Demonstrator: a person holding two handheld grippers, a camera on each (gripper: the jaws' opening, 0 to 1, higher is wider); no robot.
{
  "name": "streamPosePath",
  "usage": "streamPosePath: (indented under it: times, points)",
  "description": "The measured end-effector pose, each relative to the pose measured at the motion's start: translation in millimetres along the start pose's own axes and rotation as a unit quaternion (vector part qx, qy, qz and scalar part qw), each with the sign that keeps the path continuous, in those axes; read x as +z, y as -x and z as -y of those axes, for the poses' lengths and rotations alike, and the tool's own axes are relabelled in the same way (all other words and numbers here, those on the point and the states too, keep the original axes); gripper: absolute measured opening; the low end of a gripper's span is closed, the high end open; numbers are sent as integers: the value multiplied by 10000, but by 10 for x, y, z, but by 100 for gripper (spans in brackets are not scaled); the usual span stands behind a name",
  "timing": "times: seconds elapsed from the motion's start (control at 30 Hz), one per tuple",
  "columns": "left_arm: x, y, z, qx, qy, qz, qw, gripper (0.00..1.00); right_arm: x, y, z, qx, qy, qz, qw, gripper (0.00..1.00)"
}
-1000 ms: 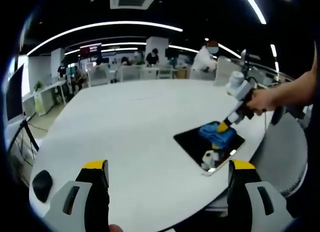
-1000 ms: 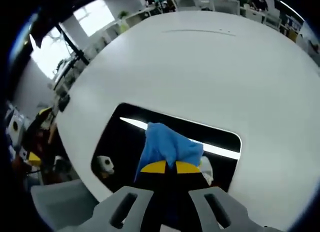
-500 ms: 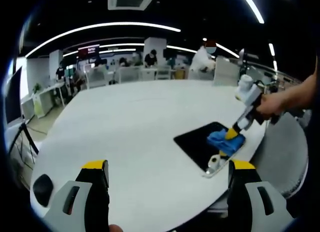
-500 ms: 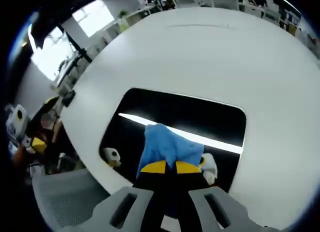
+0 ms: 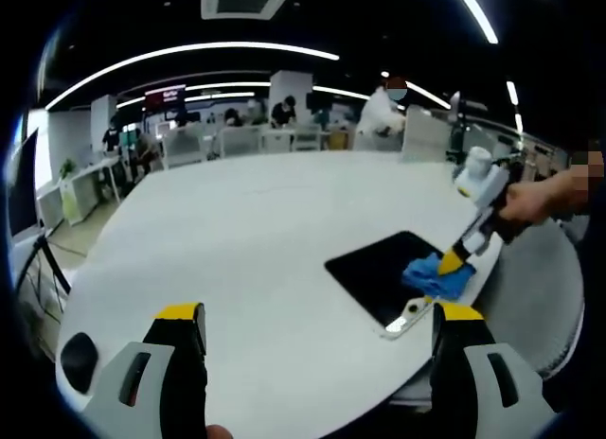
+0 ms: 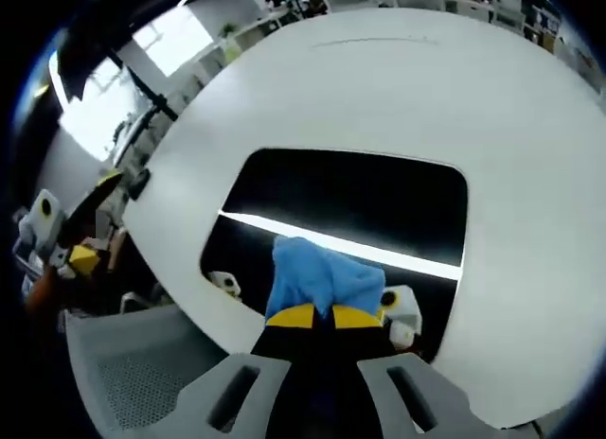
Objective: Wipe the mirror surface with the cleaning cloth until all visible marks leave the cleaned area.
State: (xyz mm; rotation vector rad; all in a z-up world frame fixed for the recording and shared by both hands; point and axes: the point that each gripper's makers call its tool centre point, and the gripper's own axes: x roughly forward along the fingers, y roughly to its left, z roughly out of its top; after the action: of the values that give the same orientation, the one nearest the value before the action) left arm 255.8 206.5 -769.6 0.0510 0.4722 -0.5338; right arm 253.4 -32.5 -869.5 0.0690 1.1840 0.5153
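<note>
The right tongs [image 6: 313,316] are clamped on the blue cloth [image 6: 322,278], pressing it to the mirror [image 6: 379,202] at its near edge, so a wipe can drag marks off; the mirror lies flat by the surface [image 5: 246,240] rim; the left tongs [image 5: 317,349] wait apart, empty, well clear

Blue cloth [image 6: 322,280] hides part of mirror [image 6: 350,207], marks unreadable

glossy mirror [image 6: 360,198], soft cloth [image 6: 322,280], matt table [image 6: 398,89]
</note>
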Motion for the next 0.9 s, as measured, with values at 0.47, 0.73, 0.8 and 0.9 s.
streamPosePath:
  times: [0.47, 0.73, 0.8, 0.9]
  points:
    - [-16, 14, -8, -3, 35, 7, 10000, 99, -108, 32, -65, 56, -141, 18, 9999, 0]
    - [1, -6, -1, -7, 38, 31, 10000, 99, -96, 32, -58, 72, -137, 19, 9999, 0]
    - [1, -9, 2, -11, 36, 35, 10000, 99, -94, 31, -56, 72, -160, 26, 9998, 0]
    - [-5, -9, 7, -7, 51, 36, 10000, 99, -96, 36, -46, 107, -198, 29, 9997, 0]
